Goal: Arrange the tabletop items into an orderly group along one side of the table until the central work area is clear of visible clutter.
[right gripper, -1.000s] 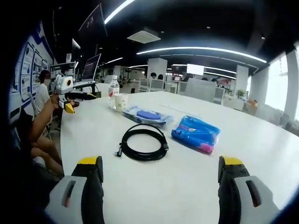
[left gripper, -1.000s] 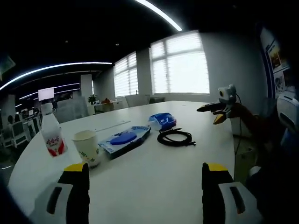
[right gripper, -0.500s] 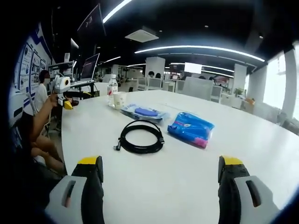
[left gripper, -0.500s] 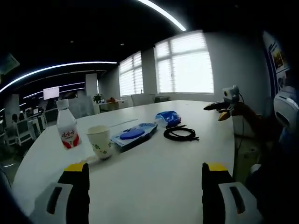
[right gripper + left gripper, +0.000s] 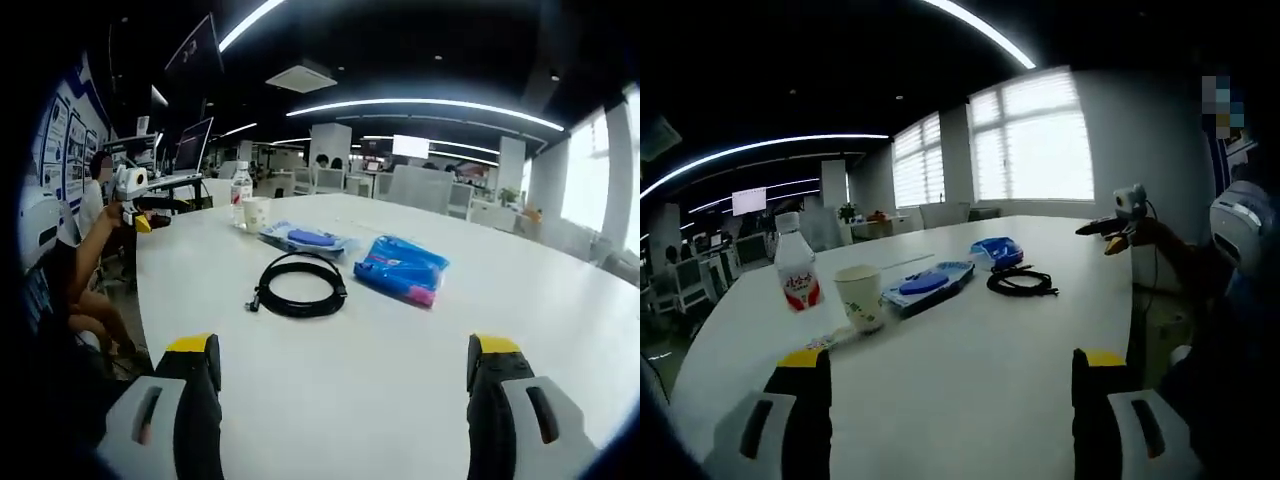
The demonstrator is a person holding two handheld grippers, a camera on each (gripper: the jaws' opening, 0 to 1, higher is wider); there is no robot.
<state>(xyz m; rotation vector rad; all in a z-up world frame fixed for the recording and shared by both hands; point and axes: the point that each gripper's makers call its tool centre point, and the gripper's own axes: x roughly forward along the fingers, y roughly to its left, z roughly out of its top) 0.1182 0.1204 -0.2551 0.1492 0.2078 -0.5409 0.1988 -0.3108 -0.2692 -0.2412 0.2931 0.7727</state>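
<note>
Left gripper view: our left gripper (image 5: 950, 400) hangs with jaws spread wide, holding nothing. On the white desk (image 5: 970, 360), well ahead of the fingertips, we list in a row: water bottle (image 5: 796, 276), paper cup (image 5: 861, 297), blue flat packet (image 5: 928, 285), blue pouch (image 5: 996, 251), black coiled cable (image 5: 1019, 283).

Right gripper view: our right gripper (image 5: 343, 395) also stands with jaws spread and empty. Nearest its fingertips lies the cable (image 5: 298, 284), the pouch (image 5: 402, 268) beside it; packet (image 5: 304, 238), cup (image 5: 257, 215) and bottle (image 5: 241, 195) sit farther off.
</note>
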